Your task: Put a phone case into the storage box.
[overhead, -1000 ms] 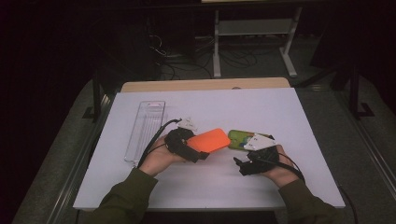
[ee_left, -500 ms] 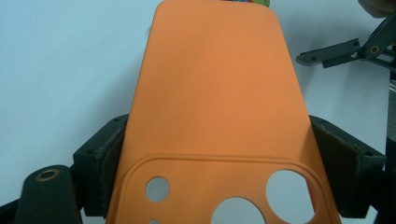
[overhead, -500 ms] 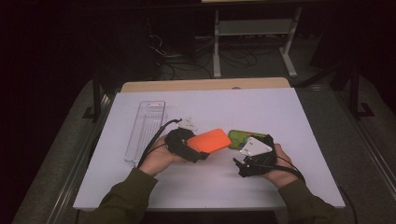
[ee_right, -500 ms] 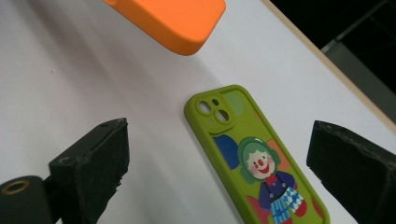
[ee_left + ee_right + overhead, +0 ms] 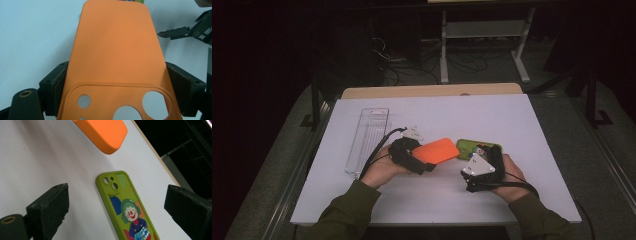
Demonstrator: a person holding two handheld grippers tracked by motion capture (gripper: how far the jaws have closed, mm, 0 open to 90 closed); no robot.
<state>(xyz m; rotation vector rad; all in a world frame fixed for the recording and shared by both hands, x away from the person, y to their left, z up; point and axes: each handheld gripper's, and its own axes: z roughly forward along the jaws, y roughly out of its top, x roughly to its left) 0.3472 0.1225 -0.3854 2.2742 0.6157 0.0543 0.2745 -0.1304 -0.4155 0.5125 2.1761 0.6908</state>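
Note:
An orange phone case (image 5: 438, 150) is held just above the white table (image 5: 522, 125), my left gripper (image 5: 421, 161) shut on its camera-hole end. In the left gripper view the orange case (image 5: 115, 50) runs away from me, and the gripper (image 5: 117, 100) has both pads pressed on its long edges. A green phone case (image 5: 127, 207) with a clown picture lies flat on the table. My right gripper (image 5: 117, 205) stands open, one jaw on each side of it and apart from it. From above, the green case (image 5: 464, 148) lies just right of the orange one, with the right gripper (image 5: 482, 162) at its near end.
A clear plastic tray (image 5: 368, 140) lies along the table's left side. The tip of the orange case (image 5: 105, 132) hangs past the green case's far end. The right gripper's jaw (image 5: 185, 31) is close beside the orange case. Dark floor and a wooden edge (image 5: 432, 91) lie beyond.
My right gripper has turned and shifted a little over the near end of the green case. The left gripper and the orange case have stayed put.

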